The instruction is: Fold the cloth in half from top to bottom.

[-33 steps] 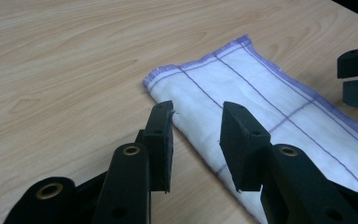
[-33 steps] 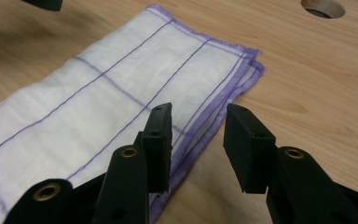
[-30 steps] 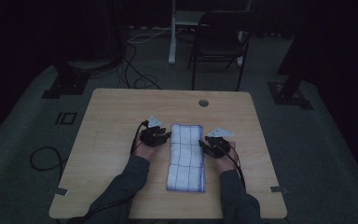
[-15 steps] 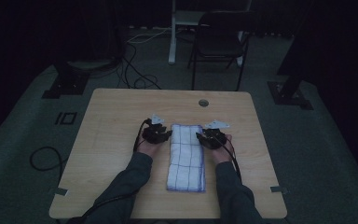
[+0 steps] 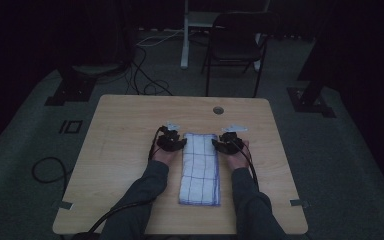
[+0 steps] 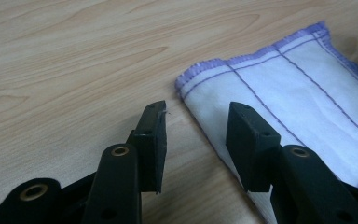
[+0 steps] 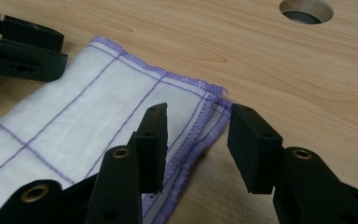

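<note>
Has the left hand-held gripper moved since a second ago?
Yes. The left hand-held gripper has edged nearer the folded cloth, judged against the table's cable hole.

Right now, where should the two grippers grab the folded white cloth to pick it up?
Probably at its two far corners. The folded cloth lies flat on the table, so only its stitched purple edges offer a lip. The left gripper should come in from the left side and the right gripper from the right side, each with open jaws straddling a long edge near a corner.
</note>
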`<state>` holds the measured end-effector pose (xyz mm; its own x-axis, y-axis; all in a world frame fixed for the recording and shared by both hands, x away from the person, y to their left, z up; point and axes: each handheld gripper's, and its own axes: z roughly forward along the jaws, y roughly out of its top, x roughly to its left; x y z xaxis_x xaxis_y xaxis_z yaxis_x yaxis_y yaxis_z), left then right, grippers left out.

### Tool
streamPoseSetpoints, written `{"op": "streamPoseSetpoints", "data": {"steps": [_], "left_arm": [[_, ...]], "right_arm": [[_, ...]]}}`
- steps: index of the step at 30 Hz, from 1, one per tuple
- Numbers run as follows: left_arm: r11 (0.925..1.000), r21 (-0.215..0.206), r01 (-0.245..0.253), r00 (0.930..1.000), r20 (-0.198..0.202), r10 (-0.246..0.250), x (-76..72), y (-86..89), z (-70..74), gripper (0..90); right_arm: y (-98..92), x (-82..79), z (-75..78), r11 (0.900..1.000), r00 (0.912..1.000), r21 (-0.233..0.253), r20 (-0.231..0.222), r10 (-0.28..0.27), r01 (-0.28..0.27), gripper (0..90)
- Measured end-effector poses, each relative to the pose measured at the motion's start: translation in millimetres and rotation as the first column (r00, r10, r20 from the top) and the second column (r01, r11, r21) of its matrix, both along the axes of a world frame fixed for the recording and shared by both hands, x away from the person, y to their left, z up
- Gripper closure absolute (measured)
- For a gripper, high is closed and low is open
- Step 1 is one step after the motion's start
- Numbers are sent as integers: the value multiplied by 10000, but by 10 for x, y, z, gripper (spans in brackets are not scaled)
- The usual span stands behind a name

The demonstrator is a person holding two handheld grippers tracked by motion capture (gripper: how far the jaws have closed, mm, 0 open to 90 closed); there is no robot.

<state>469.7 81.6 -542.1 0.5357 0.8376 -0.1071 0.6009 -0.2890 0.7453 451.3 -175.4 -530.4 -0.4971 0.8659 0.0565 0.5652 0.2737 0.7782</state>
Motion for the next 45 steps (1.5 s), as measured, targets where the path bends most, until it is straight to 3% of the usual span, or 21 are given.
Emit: {"op": "streamPoseSetpoints", "data": {"steps": [13,21,24,28,32,36,38,45], "left_arm": [[9997,99,-202,9997,-148,203,117,-79,14,561],[9999,101,-27,9999,-139,29,159,-123,12,555],[9999,141,-4,9999,-142,6,163,-151,14,556],[9999,120,-25,9997,-234,28,177,-175,21,558],[9998,177,-40,9993,-359,47,192,-201,34,585],[9998,179,62,9986,-519,-53,190,-251,44,705],[9996,170,206,9976,-662,-195,193,-257,50,817],[9982,480,365,9976,-605,-335,183,-275,69,871]], "right_arm": [[72,293,-92,9985,9954,86,-802,-529,537,519],[79,340,-101,9976,9934,30,-919,-691,697,502],[112,319,-99,9978,9948,-311,-814,-614,591,508],[136,303,-95,9973,9947,-387,-802,-646,617,552],[140,299,-83,9987,9943,-268,-964,-462,438,652],[134,304,-80,9994,9937,-115,-1069,-341,330,754],[136,307,-83,9996,9929,59,-1161,-253,261,819],[96,314,-83,9986,9905,416,-1344,-280,338,847]]}}
